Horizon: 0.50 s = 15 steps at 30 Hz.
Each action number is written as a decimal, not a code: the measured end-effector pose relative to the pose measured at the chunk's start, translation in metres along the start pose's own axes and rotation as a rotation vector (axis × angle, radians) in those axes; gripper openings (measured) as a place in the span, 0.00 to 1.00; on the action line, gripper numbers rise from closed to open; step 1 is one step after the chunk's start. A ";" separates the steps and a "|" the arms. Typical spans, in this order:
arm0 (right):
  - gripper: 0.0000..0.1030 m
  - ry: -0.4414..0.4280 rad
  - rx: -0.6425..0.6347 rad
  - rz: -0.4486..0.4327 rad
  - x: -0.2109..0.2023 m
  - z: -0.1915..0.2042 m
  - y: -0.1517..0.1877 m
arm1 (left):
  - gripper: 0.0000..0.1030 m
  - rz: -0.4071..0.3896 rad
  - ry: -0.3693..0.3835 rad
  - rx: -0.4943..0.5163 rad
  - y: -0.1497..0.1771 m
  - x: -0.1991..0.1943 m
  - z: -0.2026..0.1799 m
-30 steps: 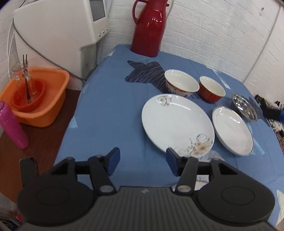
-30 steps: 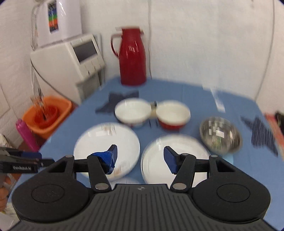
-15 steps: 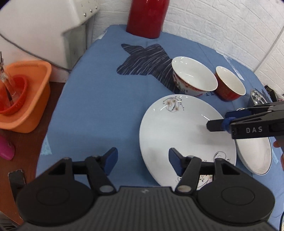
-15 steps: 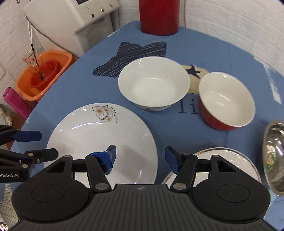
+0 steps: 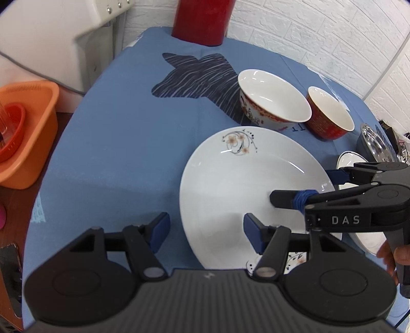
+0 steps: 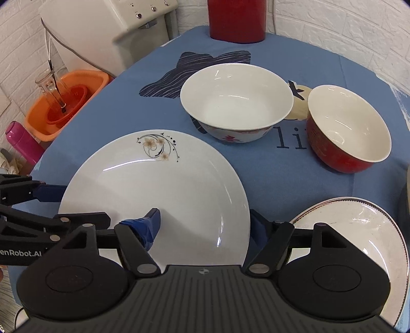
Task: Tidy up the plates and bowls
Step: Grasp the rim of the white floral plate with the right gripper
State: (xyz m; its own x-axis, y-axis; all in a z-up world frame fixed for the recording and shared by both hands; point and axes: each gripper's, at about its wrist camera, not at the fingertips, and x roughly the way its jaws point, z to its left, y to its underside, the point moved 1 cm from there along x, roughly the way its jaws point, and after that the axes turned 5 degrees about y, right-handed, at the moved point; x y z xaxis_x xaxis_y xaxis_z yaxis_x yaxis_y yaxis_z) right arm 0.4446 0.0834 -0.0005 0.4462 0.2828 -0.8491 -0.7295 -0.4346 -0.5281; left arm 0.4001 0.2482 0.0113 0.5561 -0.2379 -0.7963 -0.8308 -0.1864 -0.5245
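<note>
Nothing stacked yet. Large plate (image 6: 153, 189), lower centre, is straddled by the left gripper (image 5: 206, 230) and right gripper (image 6: 205, 225), both spread wide, gripping nothing. Bowls (image 6: 235, 102) untouched, upper right.

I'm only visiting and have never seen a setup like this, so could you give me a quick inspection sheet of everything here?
Surface: table under blue cloth with dark striped star prints.
Job's things: large white flowered plate; smaller white dark-rimmed plate; white bowl; red bowl; shiny metal bowl.
Clutter: red thermos jug.
Tongs: right tongs open, straddling the flowered plate's right rim; left tongs open at its left rim.
Cables: grey cable on the white appliance.
Surroundings: orange basin holding a red strainer and glass; pink bottle; white brick wall.
</note>
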 end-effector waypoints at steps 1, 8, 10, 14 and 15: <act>0.60 0.001 0.004 0.001 0.000 0.000 -0.001 | 0.61 -0.002 -0.002 0.003 0.001 0.000 -0.001; 0.43 -0.026 -0.010 -0.015 -0.001 -0.007 0.000 | 0.32 -0.013 0.007 0.000 0.005 -0.004 -0.002; 0.33 -0.025 0.034 -0.012 -0.003 -0.013 0.000 | 0.30 -0.015 0.023 -0.034 0.005 -0.005 0.002; 0.34 -0.078 0.131 0.006 -0.009 -0.014 0.008 | 0.30 -0.001 0.043 -0.082 0.007 -0.013 0.010; 0.37 -0.124 0.203 0.016 -0.011 -0.017 0.012 | 0.30 -0.005 0.038 -0.082 0.008 -0.017 0.011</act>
State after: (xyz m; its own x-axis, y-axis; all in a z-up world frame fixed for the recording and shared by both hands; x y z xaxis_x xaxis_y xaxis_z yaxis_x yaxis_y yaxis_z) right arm 0.4403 0.0603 0.0025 0.3760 0.3852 -0.8428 -0.8308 -0.2626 -0.4907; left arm 0.3838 0.2616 0.0174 0.5618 -0.2727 -0.7810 -0.8243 -0.2649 -0.5004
